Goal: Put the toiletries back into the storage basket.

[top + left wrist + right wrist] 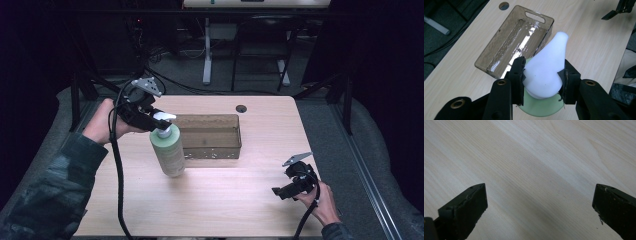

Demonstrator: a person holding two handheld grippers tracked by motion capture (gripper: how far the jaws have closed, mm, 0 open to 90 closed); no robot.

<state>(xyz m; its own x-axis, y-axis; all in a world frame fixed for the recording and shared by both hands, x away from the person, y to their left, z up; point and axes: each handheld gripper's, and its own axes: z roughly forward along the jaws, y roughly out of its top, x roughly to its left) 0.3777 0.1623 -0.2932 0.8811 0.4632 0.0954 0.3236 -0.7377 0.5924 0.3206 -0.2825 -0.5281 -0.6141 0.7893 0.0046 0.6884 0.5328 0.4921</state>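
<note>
A pale green pump bottle (168, 150) with a white pump head (163, 119) stands upright on the wooden table (240, 200), just left of a clear smoky plastic bin (210, 136). My left gripper (150, 119) is shut on the pump head (546, 67), one black jaw on each side of it. In the left gripper view the bin (499, 40) lies beyond the bottle and holds nothing. My right gripper (282, 191) hovers open over bare wood near the table's front right, its jaws set wide apart (539, 202).
A round cable hole (241, 108) sits in the table behind the bin. Black cables trail from both grippers toward the front edge. Desk legs and wires stand on the floor beyond the table's far edge.
</note>
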